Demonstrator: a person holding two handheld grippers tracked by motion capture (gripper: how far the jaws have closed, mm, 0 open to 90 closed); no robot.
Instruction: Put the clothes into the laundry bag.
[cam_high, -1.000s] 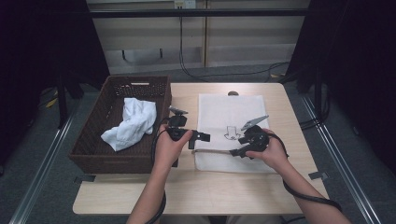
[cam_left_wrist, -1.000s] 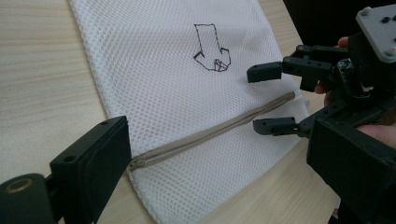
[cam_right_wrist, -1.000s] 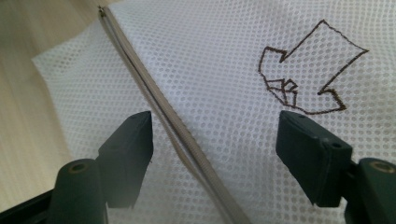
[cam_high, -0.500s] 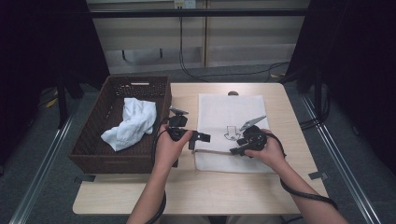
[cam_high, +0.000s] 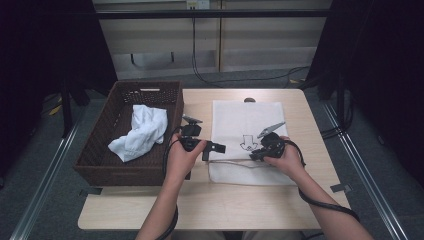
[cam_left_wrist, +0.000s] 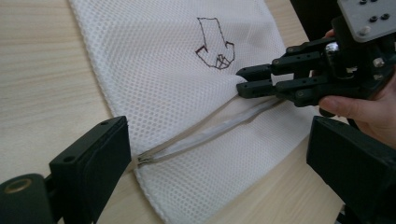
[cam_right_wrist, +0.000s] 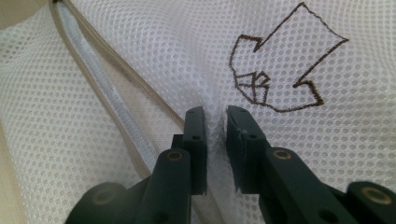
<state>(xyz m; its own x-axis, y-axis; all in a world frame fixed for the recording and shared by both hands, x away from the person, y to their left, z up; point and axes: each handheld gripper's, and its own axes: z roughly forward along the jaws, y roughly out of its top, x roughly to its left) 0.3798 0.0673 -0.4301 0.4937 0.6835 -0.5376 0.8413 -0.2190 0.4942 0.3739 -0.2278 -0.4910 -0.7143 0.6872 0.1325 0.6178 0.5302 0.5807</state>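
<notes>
— Mesh laundry bag (cam_high: 247, 140): where does it lie?

— It lies flat on the wooden table (cam_high: 200, 200), at about 3 o'clock from the brown wicker basket (cam_high: 100, 155). A dark arrow drawing (cam_right_wrist: 280, 70) marks its middle, and a grey zipper (cam_left_wrist: 205, 135) runs across it near the person's side.

— What does the right gripper (cam_right_wrist: 215, 135) do?

— Its two black jaws stand narrow, pinching a small fold of the white mesh just at 7 o'clock from the arrow. In the high view it sits on the bag, held in the right hand (cam_high: 285, 157).

— And the left gripper (cam_high: 212, 148)?

— Its jaws stand wide apart with nothing between them, over the bag's edge at 9 o'clock. In its own view the zipper's end lies between the two pads, lower down on the cloth. The left hand (cam_high: 182, 155) holds it beside the basket's wall.

— Anything in the basket?

— A crumpled white cloth (cam_high: 140, 132) rests inside it.
</notes>
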